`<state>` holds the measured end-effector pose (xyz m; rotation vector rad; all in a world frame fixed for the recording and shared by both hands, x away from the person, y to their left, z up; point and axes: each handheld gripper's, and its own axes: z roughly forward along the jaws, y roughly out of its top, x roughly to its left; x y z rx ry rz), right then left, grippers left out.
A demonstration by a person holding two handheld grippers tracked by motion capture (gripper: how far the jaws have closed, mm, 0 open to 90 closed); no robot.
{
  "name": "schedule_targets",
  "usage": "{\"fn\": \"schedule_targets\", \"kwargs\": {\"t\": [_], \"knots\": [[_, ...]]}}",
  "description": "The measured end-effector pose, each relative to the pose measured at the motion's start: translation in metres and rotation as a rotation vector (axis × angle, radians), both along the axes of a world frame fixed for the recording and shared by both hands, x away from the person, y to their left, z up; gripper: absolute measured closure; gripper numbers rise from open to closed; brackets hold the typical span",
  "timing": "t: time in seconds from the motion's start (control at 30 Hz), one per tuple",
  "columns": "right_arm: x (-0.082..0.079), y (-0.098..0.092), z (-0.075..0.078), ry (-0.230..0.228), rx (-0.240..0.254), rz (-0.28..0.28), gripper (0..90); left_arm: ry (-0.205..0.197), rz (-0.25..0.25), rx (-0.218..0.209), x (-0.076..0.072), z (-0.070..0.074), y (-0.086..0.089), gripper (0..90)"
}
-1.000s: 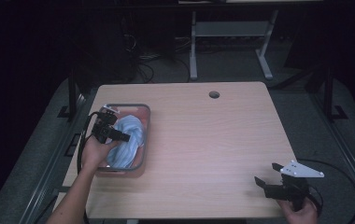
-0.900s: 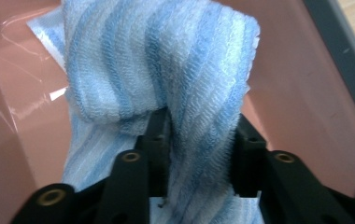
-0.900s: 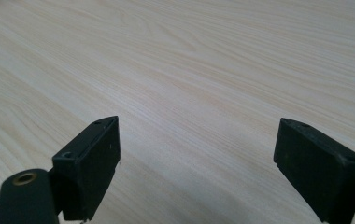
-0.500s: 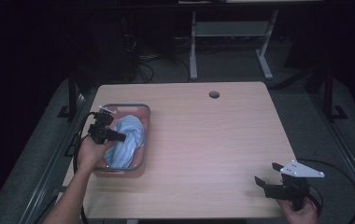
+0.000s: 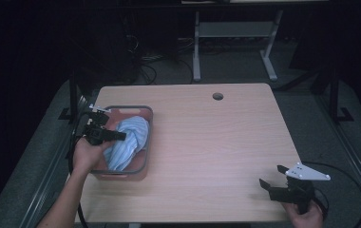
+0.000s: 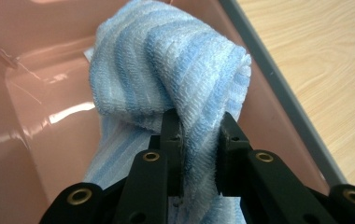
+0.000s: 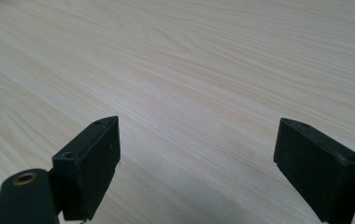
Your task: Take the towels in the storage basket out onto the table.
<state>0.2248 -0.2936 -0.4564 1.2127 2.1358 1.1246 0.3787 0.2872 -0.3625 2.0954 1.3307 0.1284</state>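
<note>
A blue and white striped towel [image 5: 130, 138] lies bunched in a pink bin with a grey rim [image 5: 126, 108] at the table's left side. My left gripper [image 5: 120, 136] reaches into the bin from the left and is shut on a raised fold of the towel. In the left gripper view the jaws [image 6: 199, 123] pinch that fold of the towel [image 6: 166, 70], and the rest hangs down toward the bin's pink wall [image 6: 35, 93]. My right gripper [image 5: 271, 175] rests at the table's near right corner, open. Bare wood lies between its jaws [image 7: 199, 154].
The wooden table [image 5: 207, 142] has a round cable hole [image 5: 218, 96] near its far edge. A cable trails from each gripper. Beyond the table a metal stand and dark floor show in dim light.
The left gripper's jaws have shut on the towel's fold, and the hand has lifted slightly, drawing the fold up. The right gripper has kept still.
</note>
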Motion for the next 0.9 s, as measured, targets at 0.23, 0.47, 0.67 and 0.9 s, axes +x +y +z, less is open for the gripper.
{"fn": "schedule_targets", "kwargs": {"t": [0.23, 0.47, 0.67, 0.9], "knots": [[0.0, 0.0, 0.0, -0.005, 0.001, -0.002, 14.2, -0.038, 0.021, -0.084, -0.003, 0.009, 0.009, 76.3], [0.001, 0.0, 0.0, -0.002, 0.002, -0.002, 14.2, -0.077, 0.032, -0.099, -0.007, 0.019, 0.015, 76.4], [0.001, 0.0, 0.0, -0.004, 0.001, 0.0, 14.2, -0.126, 0.027, -0.14, -0.012, 0.031, 0.019, 76.8], [0.001, 0.0, 0.001, -0.006, 0.001, -0.001, 14.2, -0.157, 0.022, -0.161, -0.016, 0.042, 0.021, 77.3]]}}
